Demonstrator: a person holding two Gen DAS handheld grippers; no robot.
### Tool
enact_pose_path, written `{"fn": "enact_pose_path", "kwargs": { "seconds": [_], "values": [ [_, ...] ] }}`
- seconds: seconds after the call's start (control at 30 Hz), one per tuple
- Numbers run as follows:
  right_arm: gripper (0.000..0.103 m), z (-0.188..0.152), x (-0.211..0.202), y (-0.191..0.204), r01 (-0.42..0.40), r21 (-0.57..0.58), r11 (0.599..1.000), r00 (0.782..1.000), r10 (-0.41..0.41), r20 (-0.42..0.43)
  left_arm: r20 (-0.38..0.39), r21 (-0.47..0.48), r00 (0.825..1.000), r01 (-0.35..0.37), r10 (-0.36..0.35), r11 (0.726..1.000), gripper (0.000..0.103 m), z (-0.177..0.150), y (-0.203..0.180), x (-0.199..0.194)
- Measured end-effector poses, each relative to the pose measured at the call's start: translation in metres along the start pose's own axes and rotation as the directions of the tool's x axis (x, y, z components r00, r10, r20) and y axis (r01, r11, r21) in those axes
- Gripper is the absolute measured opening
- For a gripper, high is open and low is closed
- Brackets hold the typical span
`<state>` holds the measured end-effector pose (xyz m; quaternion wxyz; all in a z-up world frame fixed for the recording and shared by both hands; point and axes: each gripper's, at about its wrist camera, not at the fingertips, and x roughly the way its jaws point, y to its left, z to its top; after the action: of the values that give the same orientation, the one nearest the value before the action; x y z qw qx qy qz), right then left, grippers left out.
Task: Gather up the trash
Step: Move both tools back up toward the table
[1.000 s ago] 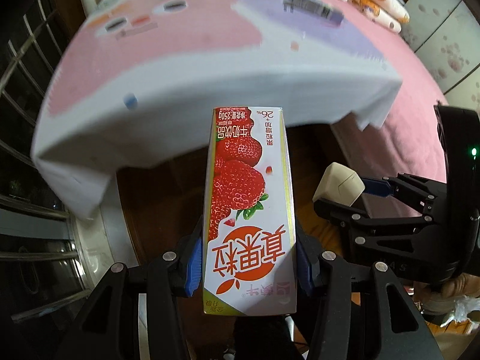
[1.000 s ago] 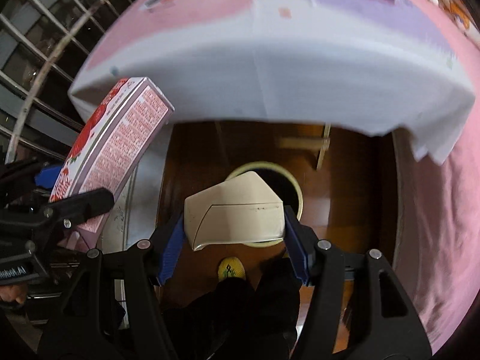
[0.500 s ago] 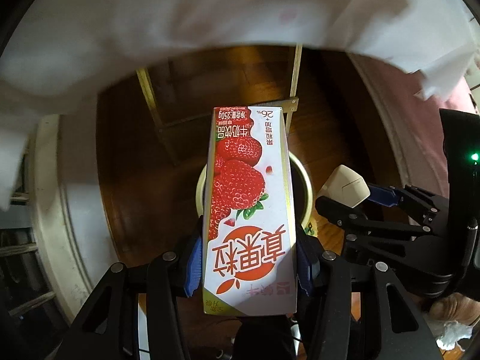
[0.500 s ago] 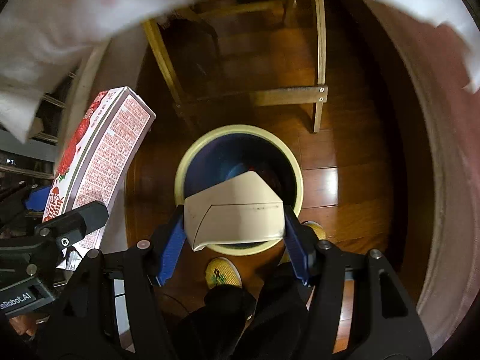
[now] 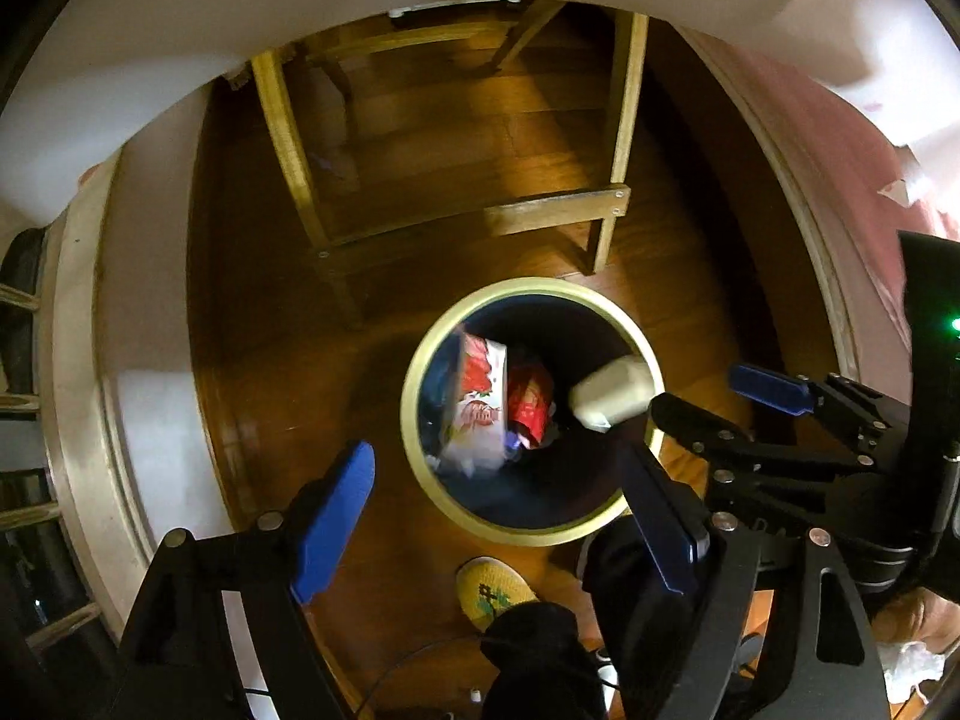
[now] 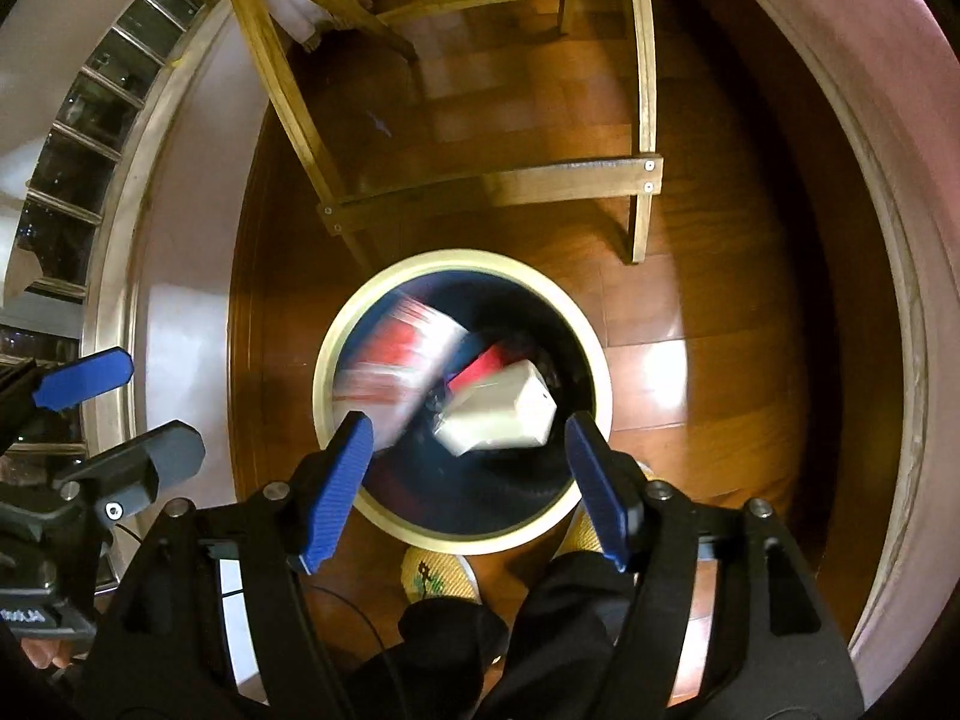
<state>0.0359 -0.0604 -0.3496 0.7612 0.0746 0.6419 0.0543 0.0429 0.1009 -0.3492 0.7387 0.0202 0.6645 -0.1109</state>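
A round bin with a yellow rim point(image 5: 414, 420) point(image 6: 324, 360) stands on the wooden floor right below both grippers. My left gripper point(image 5: 495, 462) point(image 6: 132, 408) points down over it, its jaws opening with nothing between them. The strawberry milk carton point(image 5: 477, 402) point(image 6: 402, 366) is loose inside the bin, blurred in the right wrist view. My right gripper point(image 6: 468, 426) point(image 5: 714, 396) also has its jaws opening. The small beige carton point(image 6: 498, 414) point(image 5: 609, 396) hangs free over the bin mouth, touching neither pad. Red trash point(image 5: 531, 402) lies deeper in the bin.
A wooden leg frame point(image 5: 558, 213) point(image 6: 492, 186) stands just behind the bin. A person's yellow slipper point(image 5: 492, 594) point(image 6: 435, 576) and dark trouser leg sit at the bin's near side. White cloth point(image 5: 180, 30) hangs overhead, a pink cover point(image 6: 870, 120) at right.
Both grippers sank from beside the table edge to just above the bin. Both jaws spread and let go; the strawberry carton and the beige carton dropped towards the bin.
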Motion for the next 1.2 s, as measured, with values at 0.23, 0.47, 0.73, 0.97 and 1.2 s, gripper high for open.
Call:
{"fn": "enact_pose_path", "kwargs": {
  "seconds": [0.23,0.47,0.73,0.97,1.2],
  "values": [
    [0.065,0.006,-0.017,0.007,0.001,-0.005,1.000,1.000,-0.001,0.007,0.032,-0.037,0.999,-0.018,0.019,0.999,0.085,0.003,0.010,-0.022],
    [0.065,0.011,-0.071,0.024,-0.013,-0.021,1.000,0.999,0.014,0.040,0.094,-0.066,0.995,-0.020,0.026,0.998,0.085,0.006,0.012,-0.091],
    [0.065,0.015,-0.180,0.048,-0.027,-0.042,0.999,0.989,0.032,0.145,0.222,-0.041,0.975,0.003,0.007,0.999,0.085,0.012,-0.004,-0.209],
    [0.065,0.016,-0.282,0.066,-0.040,-0.052,0.998,0.967,0.052,0.249,0.312,0.015,0.950,0.011,-0.015,1.000,0.085,0.017,-0.021,-0.316],
    [0.065,0.022,-0.382,0.084,-0.009,-0.081,0.997,0.924,0.039,0.380,0.394,0.049,0.919,-0.042,0.019,0.998,0.085,0.018,-0.035,-0.398]
  ]
}}
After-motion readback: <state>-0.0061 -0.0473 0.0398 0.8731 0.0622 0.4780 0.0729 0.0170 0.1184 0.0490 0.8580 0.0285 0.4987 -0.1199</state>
